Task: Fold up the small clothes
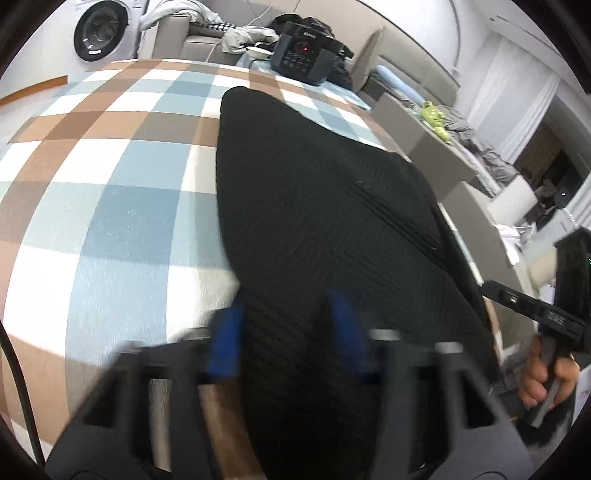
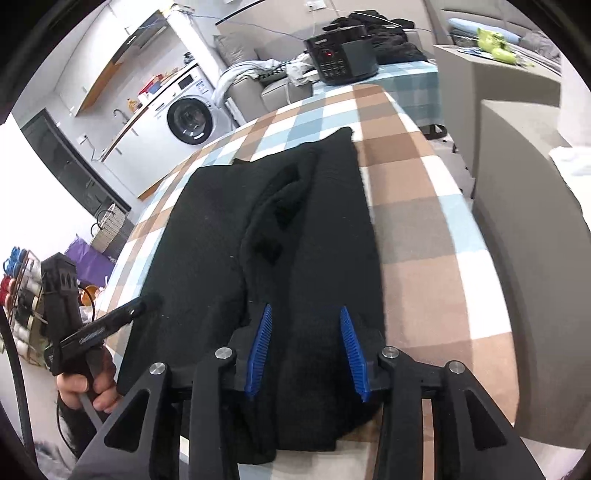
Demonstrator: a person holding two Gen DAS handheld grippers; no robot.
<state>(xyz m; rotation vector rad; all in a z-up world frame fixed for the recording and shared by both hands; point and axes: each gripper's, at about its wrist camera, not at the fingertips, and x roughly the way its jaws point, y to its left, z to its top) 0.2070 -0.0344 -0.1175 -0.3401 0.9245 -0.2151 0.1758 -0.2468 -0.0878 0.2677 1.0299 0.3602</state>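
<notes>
Nearest, the right claw point(image 2: 308, 350) stands apart over the near edge of a black garment point(image 2: 258, 236), gripping nothing. The left claw point(image 1: 286, 332), blurred, also hangs apart above it. The garment lies on the checked tabletop point(image 2: 417, 229); bare cloth stretches beyond to a black appliance point(image 2: 341, 59).

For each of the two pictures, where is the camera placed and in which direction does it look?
Left wrist: sits on the left gripper, looks down along its blue fingers over the black garment; the right hand shows at the right edge.
Right wrist: sits on the right gripper, looks down on the garment; the left hand shows at lower left.
Shared: garment, checked tablecloth, black appliance, washing machine.
</notes>
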